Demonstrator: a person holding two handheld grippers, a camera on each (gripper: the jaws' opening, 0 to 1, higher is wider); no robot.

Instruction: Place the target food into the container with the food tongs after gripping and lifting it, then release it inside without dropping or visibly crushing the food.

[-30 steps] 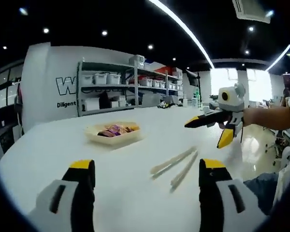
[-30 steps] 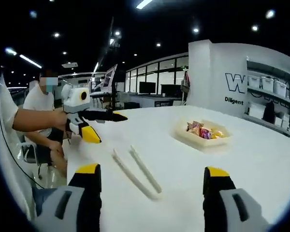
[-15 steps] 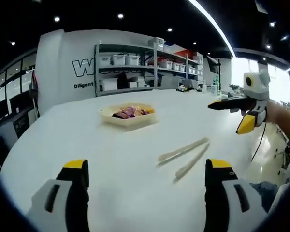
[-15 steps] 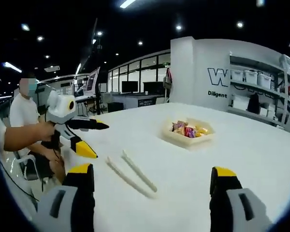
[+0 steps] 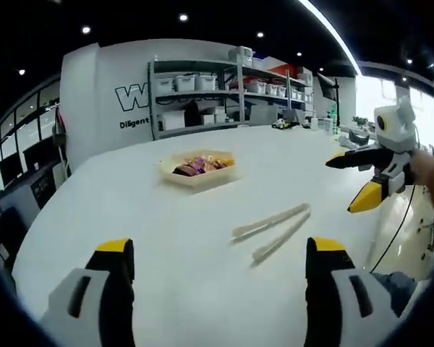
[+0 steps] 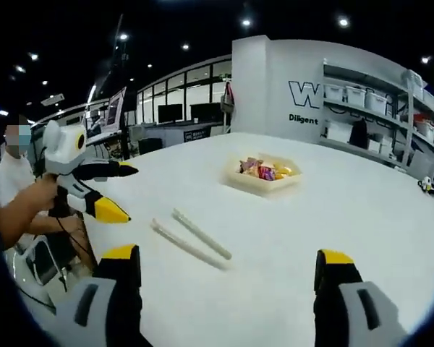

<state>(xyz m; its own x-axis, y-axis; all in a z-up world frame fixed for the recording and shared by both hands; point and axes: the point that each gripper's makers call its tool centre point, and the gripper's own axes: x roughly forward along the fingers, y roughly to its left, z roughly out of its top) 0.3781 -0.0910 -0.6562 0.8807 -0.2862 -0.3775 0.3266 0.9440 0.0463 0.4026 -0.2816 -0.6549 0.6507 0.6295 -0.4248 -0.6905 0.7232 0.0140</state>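
Both grippers wide apart, empty; tongs on table just ahead.

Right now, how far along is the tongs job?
Barely started. Done: nothing; the tongs lie untouched on the white table. In hand: nothing; the left claw and right claw hover open and empty. Left: grip the tongs, lift food, release it. The tray already holds wrapped snacks.
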